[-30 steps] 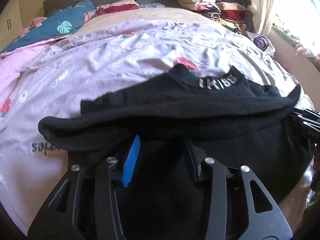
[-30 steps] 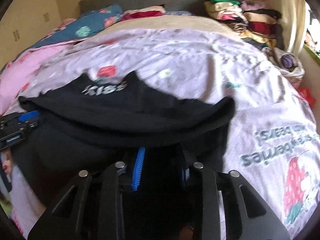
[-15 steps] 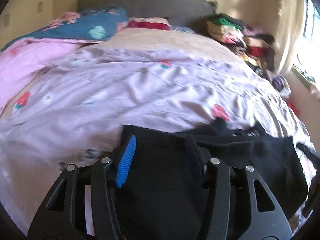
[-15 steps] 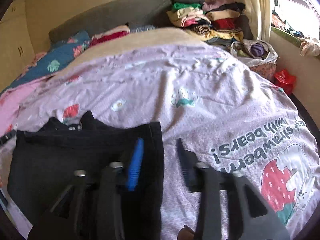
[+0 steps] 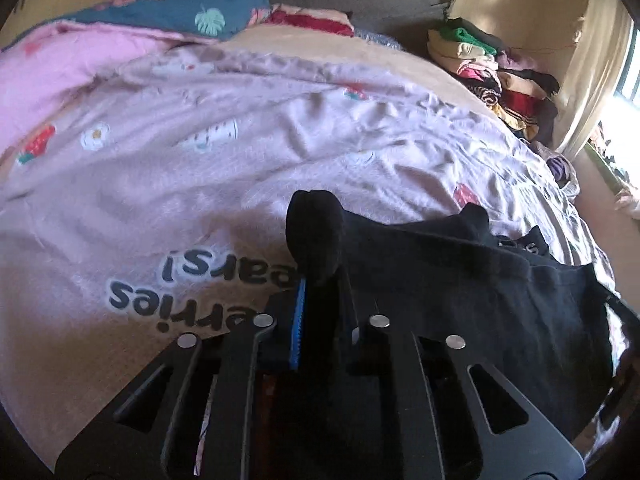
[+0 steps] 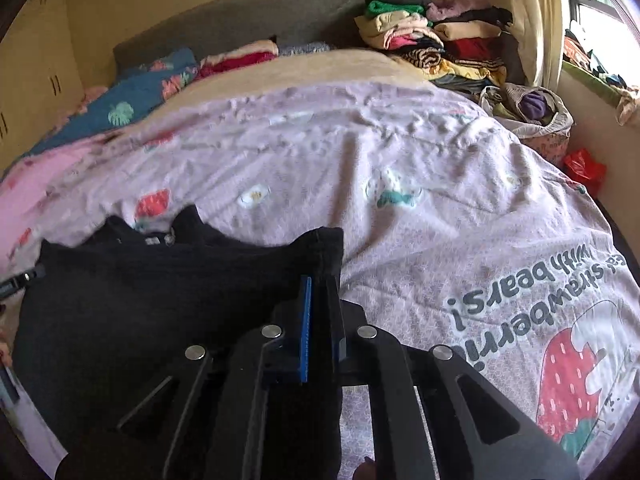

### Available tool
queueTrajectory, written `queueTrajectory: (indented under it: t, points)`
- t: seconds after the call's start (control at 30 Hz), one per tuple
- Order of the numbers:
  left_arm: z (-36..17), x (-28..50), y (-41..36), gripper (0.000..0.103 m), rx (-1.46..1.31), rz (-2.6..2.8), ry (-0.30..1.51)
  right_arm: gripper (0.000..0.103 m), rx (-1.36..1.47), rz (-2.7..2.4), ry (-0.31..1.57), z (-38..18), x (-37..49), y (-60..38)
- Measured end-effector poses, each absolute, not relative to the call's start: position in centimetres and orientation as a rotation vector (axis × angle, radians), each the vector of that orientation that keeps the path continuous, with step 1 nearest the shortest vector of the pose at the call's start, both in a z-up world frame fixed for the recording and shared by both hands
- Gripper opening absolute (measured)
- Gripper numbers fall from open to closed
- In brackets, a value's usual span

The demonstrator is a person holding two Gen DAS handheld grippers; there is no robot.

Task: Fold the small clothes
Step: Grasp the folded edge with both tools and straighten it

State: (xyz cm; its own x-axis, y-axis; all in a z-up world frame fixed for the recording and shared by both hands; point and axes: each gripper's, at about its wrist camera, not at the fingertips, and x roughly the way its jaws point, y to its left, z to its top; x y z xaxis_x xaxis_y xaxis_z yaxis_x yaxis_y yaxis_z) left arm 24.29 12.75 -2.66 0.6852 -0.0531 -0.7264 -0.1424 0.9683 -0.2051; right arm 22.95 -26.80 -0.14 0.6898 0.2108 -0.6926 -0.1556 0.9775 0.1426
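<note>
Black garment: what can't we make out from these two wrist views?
- Black garment: near hem hidden behind the right claw body in the right wrist view; garment type unclear.
- White lettering at its neck: too small and creased to read, left wrist view.
- Fabric in the left claw: layer count hidden by bunching.
- Garment's right part cut off at the left wrist view's edge.

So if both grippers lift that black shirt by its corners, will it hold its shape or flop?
The black knit shirt will probably flop: the corner pinched by the left gripper already bunches into a soft lump. It looks thin and light, and likely sags between that and the right gripper.
</note>
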Motion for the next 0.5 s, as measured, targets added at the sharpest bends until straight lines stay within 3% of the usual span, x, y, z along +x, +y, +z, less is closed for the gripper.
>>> queueTrajectory:
  t: [0.23, 0.5]
  points:
    - [0.4, 23.0, 13.3, 0.003, -0.269, 0.047, 0.703, 0.005, 0.123, 0.188, 0.668, 2.6, 22.6, -27.9]
    - [-1.9, 23.8, 13.8, 0.002, -0.288, 0.095, 0.751, 0.006, 0.093, 0.146, 0.700, 1.1, 23.3, -27.3]
